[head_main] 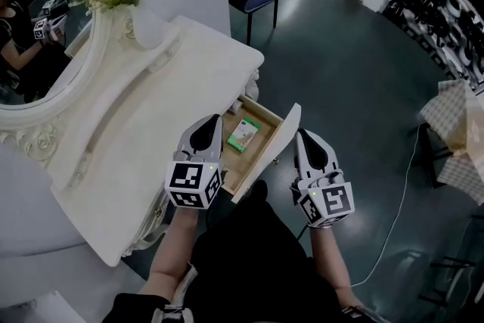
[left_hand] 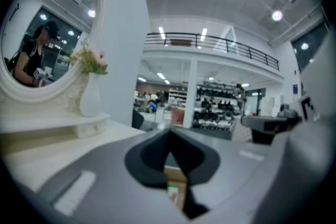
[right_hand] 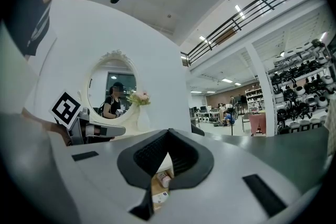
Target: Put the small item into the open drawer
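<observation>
Within open drawer [head_main: 283, 134], small green box [head_main: 243, 134], long axis along drawer depth, just beside left gripper [head_main: 214, 121]; right gripper [head_main: 302, 136] beyond drawer front; both jaw pairs pressed together, empty.

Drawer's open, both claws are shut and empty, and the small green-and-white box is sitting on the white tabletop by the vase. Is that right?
Not quite. The small green-and-white box lies inside the open wooden drawer, not on the white dressing tabletop; the head view shows it. The drawer is open, and the left claw and right claw are both shut and empty.
</observation>
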{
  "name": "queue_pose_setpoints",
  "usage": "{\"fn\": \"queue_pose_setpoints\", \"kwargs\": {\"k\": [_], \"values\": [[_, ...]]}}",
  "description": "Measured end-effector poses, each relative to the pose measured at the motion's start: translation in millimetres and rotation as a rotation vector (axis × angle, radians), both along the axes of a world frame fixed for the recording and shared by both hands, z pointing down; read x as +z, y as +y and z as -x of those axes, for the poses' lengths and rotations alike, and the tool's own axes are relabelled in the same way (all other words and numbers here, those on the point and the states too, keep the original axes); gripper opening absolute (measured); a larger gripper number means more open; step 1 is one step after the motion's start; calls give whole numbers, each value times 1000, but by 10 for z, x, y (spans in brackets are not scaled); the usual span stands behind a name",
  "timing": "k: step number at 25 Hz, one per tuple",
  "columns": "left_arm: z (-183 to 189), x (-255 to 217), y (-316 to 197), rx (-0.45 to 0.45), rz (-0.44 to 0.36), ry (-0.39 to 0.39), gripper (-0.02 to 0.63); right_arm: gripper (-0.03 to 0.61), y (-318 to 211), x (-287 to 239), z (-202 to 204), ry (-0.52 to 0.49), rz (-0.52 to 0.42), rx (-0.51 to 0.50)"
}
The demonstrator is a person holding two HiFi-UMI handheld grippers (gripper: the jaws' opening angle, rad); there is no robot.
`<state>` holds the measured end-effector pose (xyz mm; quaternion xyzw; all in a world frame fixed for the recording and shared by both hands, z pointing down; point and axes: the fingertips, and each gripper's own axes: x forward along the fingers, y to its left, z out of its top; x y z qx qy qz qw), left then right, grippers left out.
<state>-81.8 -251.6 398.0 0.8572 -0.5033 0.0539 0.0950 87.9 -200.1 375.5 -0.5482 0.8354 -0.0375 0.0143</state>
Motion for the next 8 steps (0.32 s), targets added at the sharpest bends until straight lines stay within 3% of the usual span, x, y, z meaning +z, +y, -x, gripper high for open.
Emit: {"fn": "queue_pose_setpoints", "kwargs": {"k": [8], "values": [[-20, 39, -15, 11, 10, 0, 9, -3, -17, 22, 1, 2, 3, 2]]}}
